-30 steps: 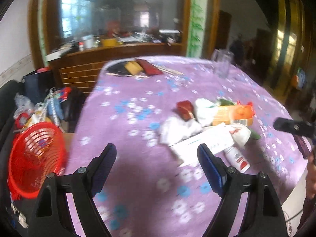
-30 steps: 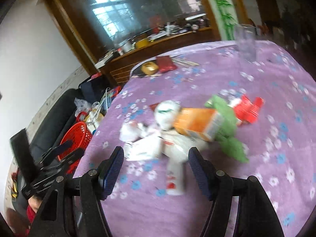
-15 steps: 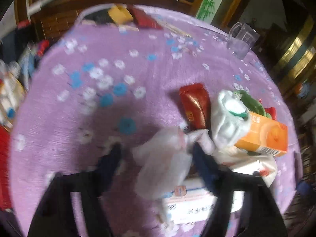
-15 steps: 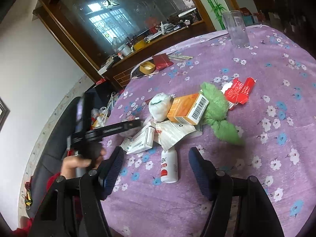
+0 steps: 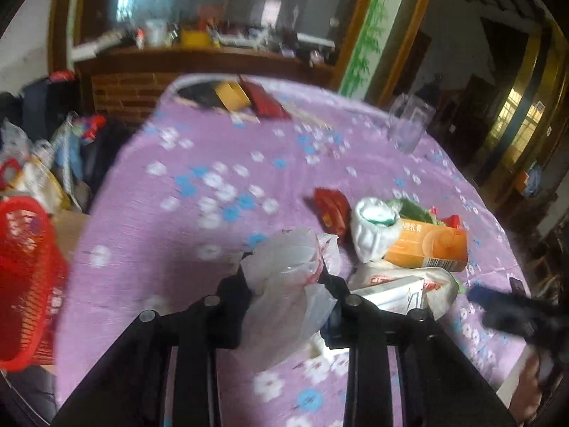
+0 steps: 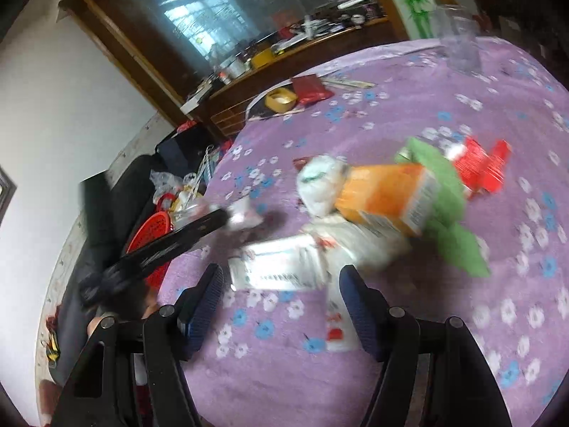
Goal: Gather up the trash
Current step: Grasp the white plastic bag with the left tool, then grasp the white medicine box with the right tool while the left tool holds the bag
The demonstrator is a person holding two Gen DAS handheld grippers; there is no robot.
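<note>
**Plastic bag pinched on my left, right jaws wide**

Since a second ago my left gripper (image 5: 288,284) has gone from standing wide over bare cloth to clamping a crumpled clear plastic bag (image 5: 284,284); its jaws have just been closing and the bag now fills the gap between them. From my left wrist, the rest of the trash lies just right of the bag on the purple flowered tablecloth (image 5: 177,213): a red wrapper (image 5: 332,210), a white wad (image 5: 373,231) and an orange carton (image 5: 430,245) touching it. A red basket (image 5: 25,277) sits off the table's left edge.

From my right wrist, my right gripper (image 6: 281,306) stands spread with nothing between the pads, just near of a white box (image 6: 281,267). Beyond it lie the orange carton and a green wrapper (image 6: 451,213). My left gripper reaches in from the left, blurred.
</note>
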